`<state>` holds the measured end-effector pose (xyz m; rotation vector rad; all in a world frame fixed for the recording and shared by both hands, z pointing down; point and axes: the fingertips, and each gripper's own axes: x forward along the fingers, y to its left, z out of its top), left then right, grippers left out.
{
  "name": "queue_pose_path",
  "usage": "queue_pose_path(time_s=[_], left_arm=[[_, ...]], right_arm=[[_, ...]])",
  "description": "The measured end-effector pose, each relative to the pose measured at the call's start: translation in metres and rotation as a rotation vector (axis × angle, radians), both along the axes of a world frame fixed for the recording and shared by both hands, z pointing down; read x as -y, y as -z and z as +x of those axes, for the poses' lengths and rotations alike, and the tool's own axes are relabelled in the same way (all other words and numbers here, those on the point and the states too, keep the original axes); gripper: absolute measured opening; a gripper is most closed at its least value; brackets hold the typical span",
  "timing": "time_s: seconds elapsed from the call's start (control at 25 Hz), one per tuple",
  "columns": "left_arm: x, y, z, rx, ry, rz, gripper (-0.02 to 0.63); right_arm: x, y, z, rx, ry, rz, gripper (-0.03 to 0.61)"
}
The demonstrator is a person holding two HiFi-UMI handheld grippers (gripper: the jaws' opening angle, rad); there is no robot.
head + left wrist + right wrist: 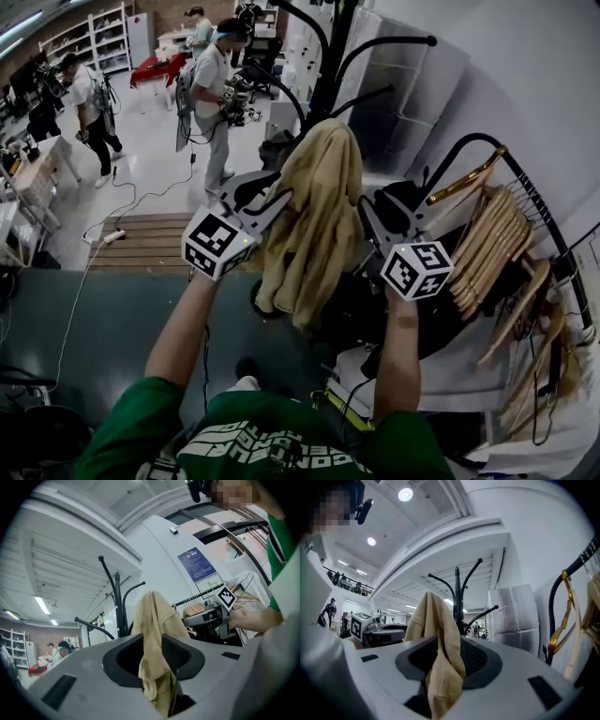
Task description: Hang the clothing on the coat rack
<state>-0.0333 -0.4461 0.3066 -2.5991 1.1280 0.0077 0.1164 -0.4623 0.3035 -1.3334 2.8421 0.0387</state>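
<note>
A beige garment (314, 216) hangs draped over a hook of the black coat rack (328, 56), its folds falling below the hook. My left gripper (267, 192) is at its left side and my right gripper (384, 211) at its right side. In the left gripper view the cloth (154, 620) hangs loosely between the wide jaws of the left gripper (153, 656), with the rack (119, 606) behind. In the right gripper view the cloth (433, 620) likewise falls between the spread jaws of the right gripper (447, 660). Both stand open; the pads do not press on the cloth.
Several wooden hangers (487, 244) hang on a black clothes rail (539, 202) at the right, close to my right arm. A wooden pallet (150, 239) lies on the floor to the left. People (211, 84) stand farther back in the room.
</note>
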Motion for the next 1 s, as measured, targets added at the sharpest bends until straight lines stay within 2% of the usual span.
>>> queue_pose_path(time_s=[0.08, 0.16, 0.36, 0.56, 1.0], left_arm=[[-0.008, -0.007, 0.003, -0.012, 0.001, -0.019, 0.081], [-0.016, -0.015, 0.005, -0.025, 0.005, -0.036, 0.048], [-0.038, -0.036, 0.01, -0.047, 0.016, -0.089, 0.008], [-0.065, -0.057, 0.018, -0.072, 0.008, -0.133, 0.005], [-0.115, -0.101, 0.031, -0.111, 0.03, -0.2, 0.005]], right_arm=[[-0.008, -0.008, 0.0, -0.006, 0.013, -0.008, 0.149], [-0.016, -0.017, 0.0, -0.008, 0.019, -0.019, 0.115], [-0.037, -0.037, 0.007, 0.024, 0.022, -0.036, 0.053], [-0.061, -0.059, 0.018, 0.053, 0.024, -0.072, 0.009], [-0.103, -0.117, 0.039, 0.039, 0.0, -0.155, 0.008]])
